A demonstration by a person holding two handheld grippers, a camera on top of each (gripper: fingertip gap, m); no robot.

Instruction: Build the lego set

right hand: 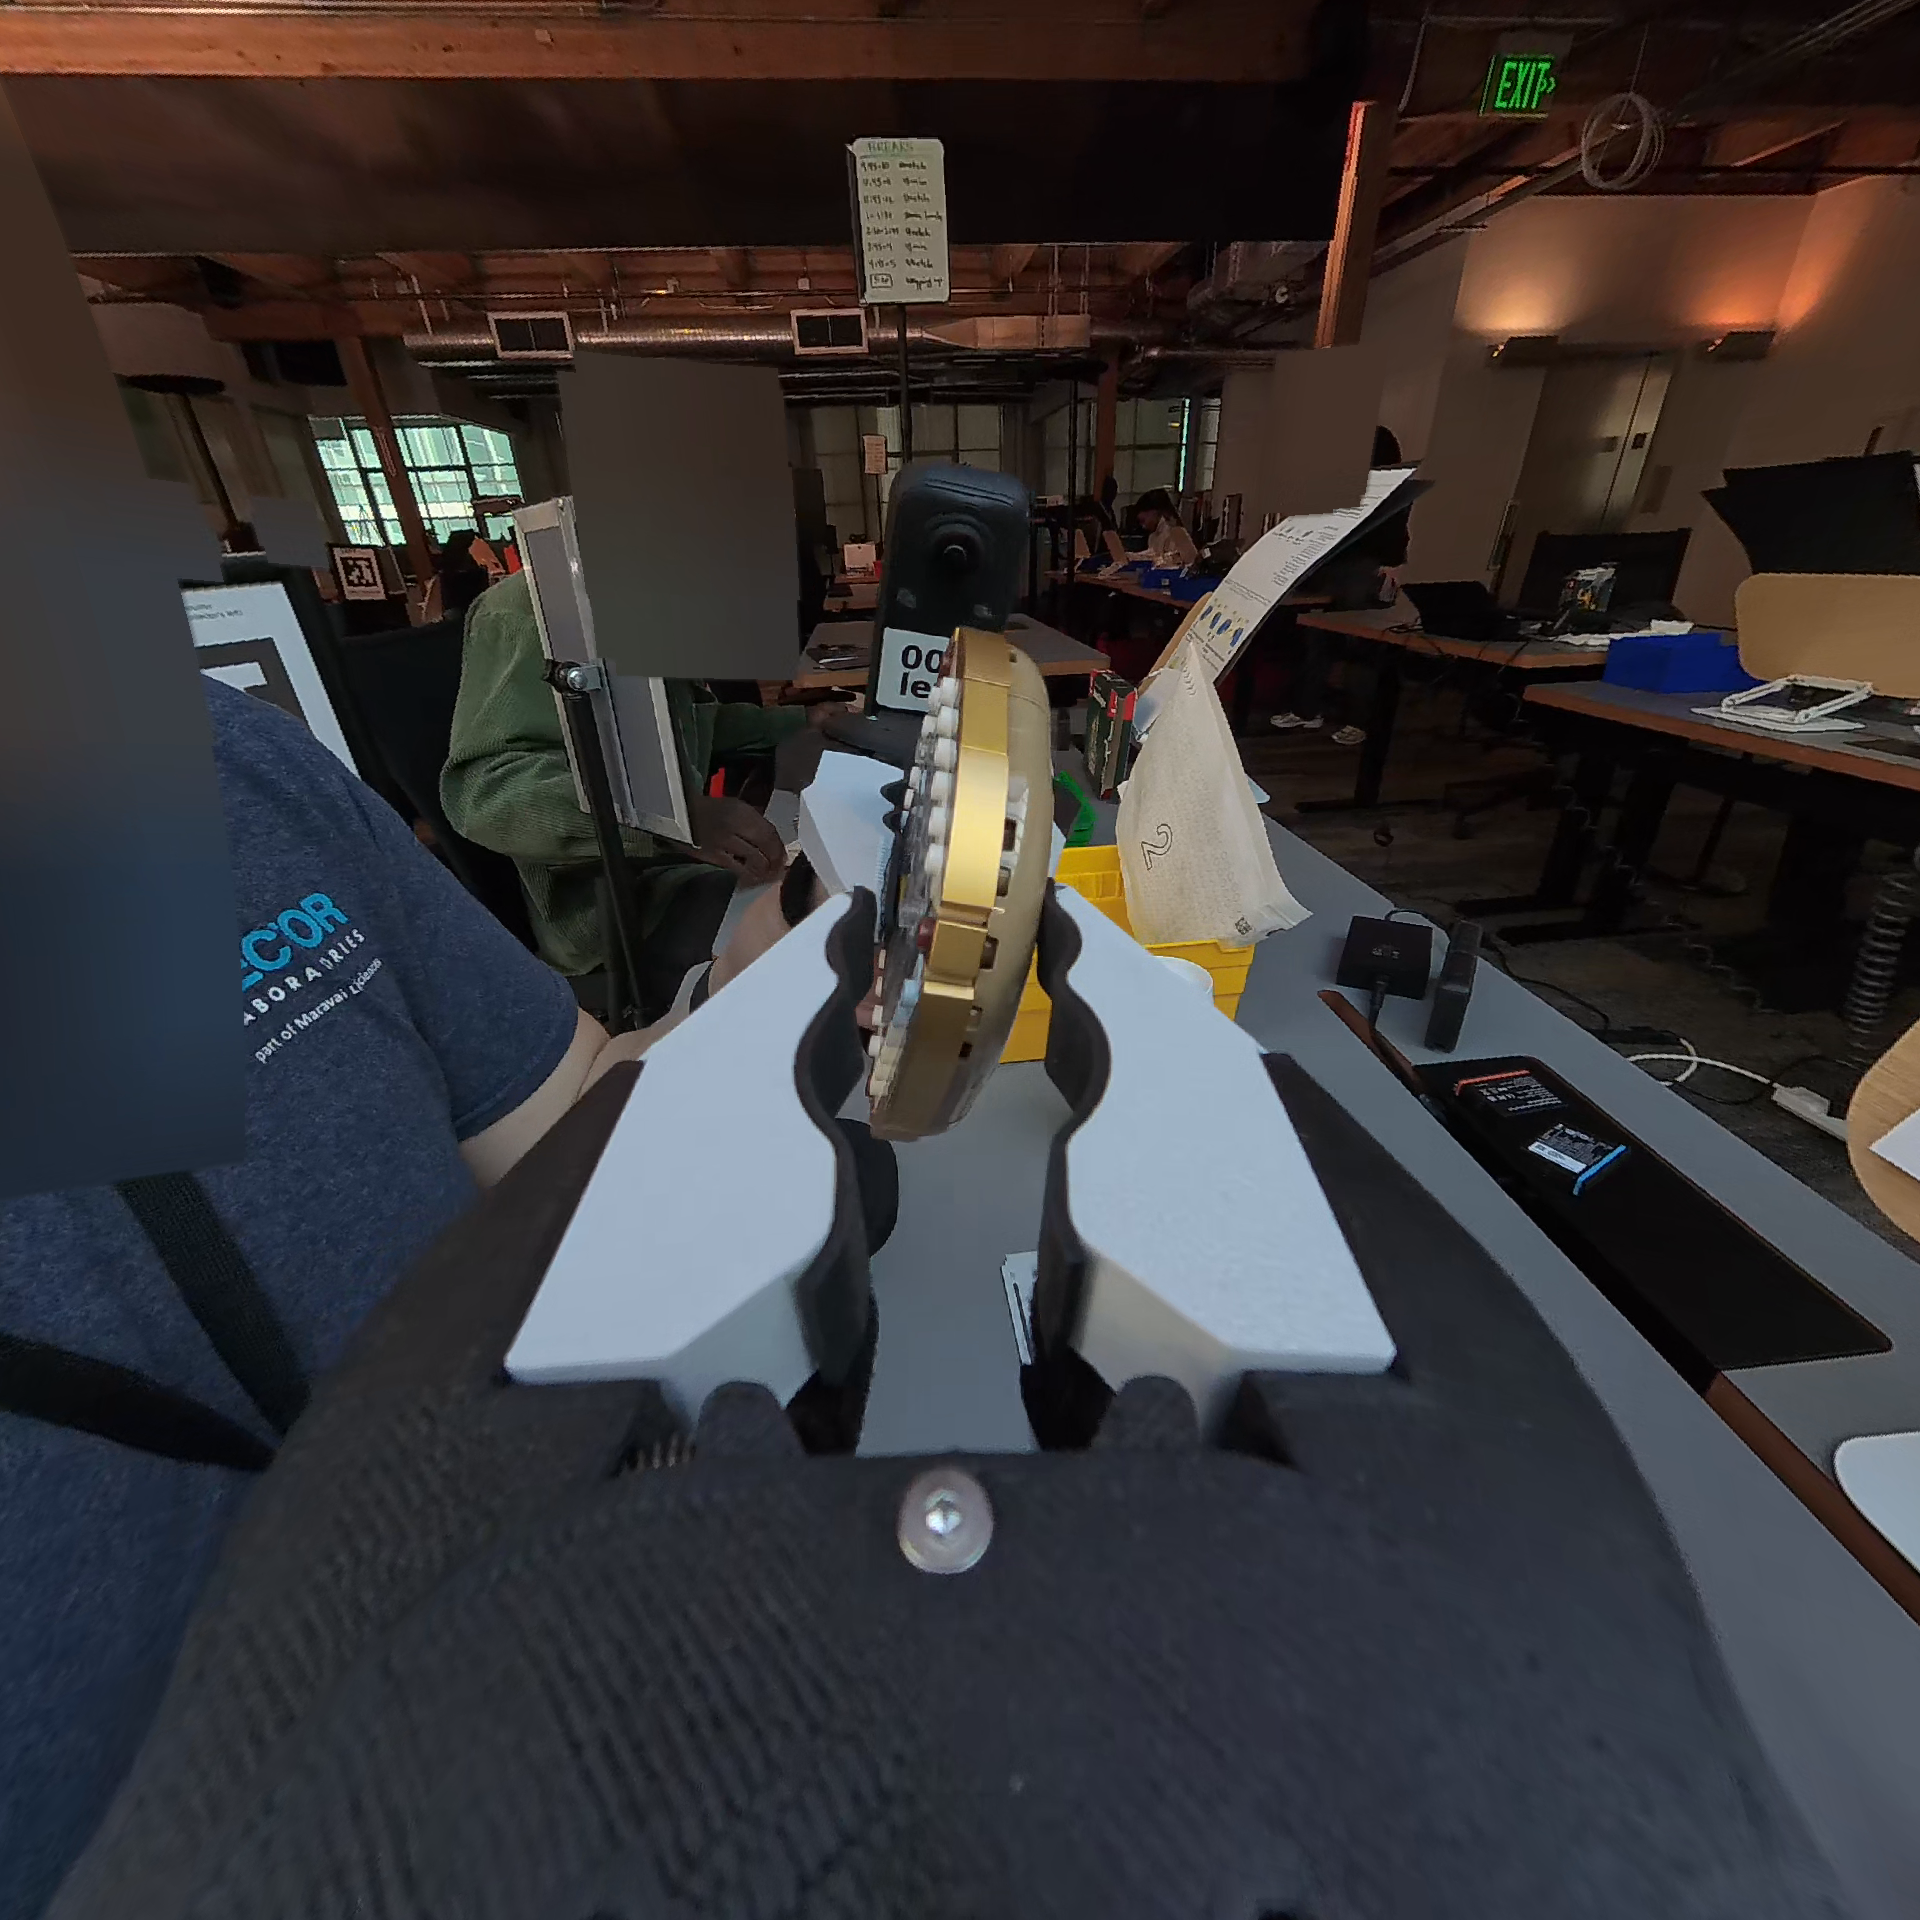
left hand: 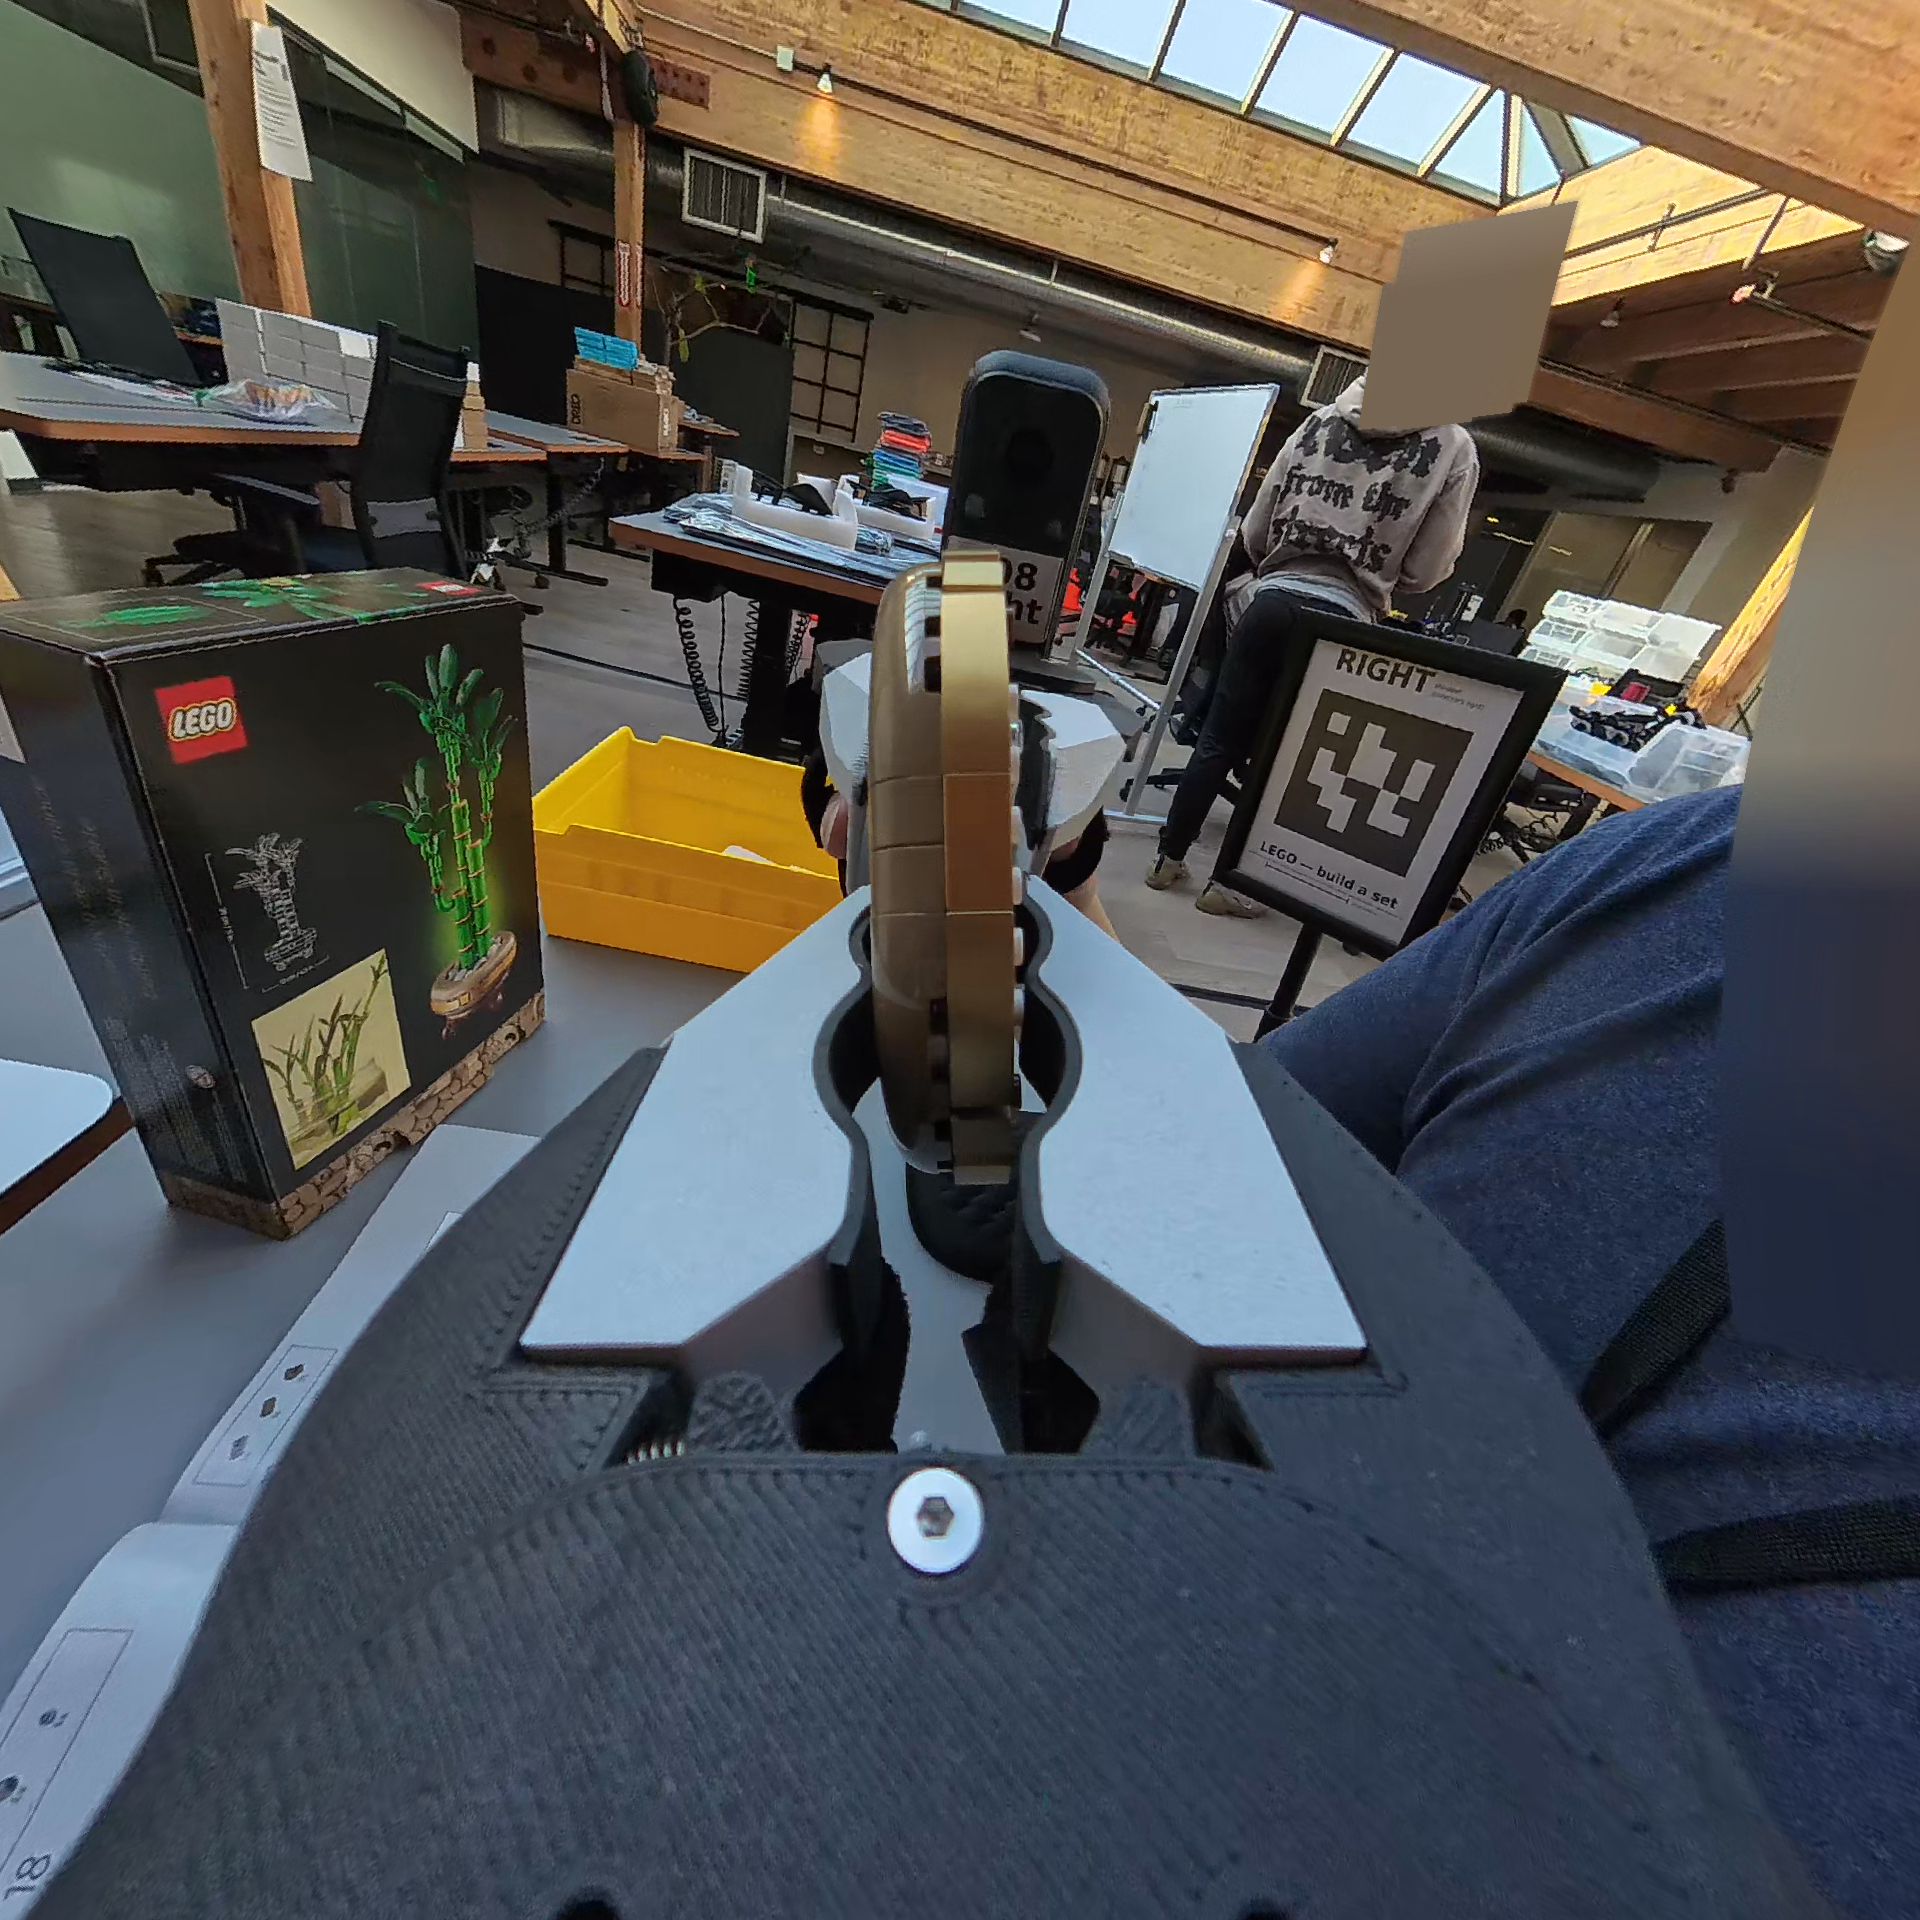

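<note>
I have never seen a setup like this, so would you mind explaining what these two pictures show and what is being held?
No robot is here: a person holds a two-finger claw in each hand, and each claw carries a camera looking forward along its fingers. One picture is from the left claw, the other from the right claw; they face each other, so each also shows the opposite claw farther off.

Between them is a round gold Lego disc, held on edge and off the table. The left claw is shut on it. The right claw's fingers flank the same disc, but I cannot tell whether they grip it.

On the grey table stand the Lego box and a yellow bin. The right view shows a white paper bag standing in the bin.
</note>
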